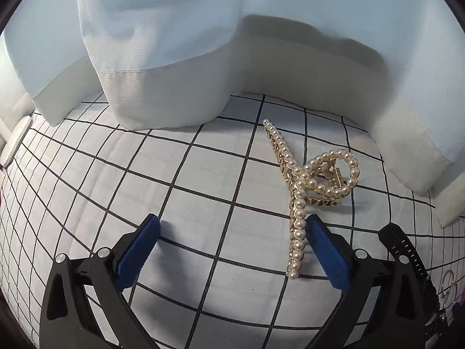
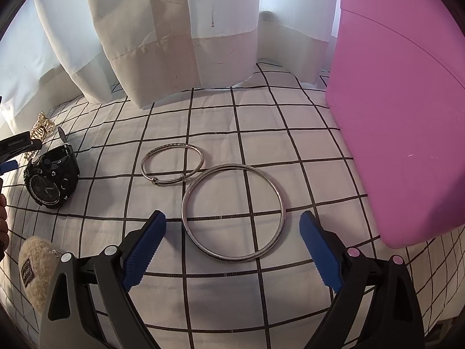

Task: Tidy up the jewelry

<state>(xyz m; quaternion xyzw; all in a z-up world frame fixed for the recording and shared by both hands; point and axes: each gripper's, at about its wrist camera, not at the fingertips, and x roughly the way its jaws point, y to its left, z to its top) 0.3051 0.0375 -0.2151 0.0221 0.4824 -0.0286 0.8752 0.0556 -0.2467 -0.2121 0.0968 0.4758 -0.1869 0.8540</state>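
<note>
- The left gripper [image 1: 232, 232] is spread wide and grips nothing; a pearl hair clip [image 1: 302, 192] lies on the checked cloth [image 1: 174, 174], its long end beside the right-hand pad.
- The right gripper [image 2: 234, 228] is also wide open and empty, the large bangle [image 2: 234, 212] lying between its pads.
- A smaller bangle [image 2: 173, 164] lies just beyond, touching the large one.
- A black watch [image 2: 51, 176] lies far left, a pink box [image 2: 401, 116] to the right.

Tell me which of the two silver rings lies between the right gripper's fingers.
The larger plain ring, lying between the open right gripper fingers. The smaller bangle lies farther off, beyond it toward the curtain.
</note>
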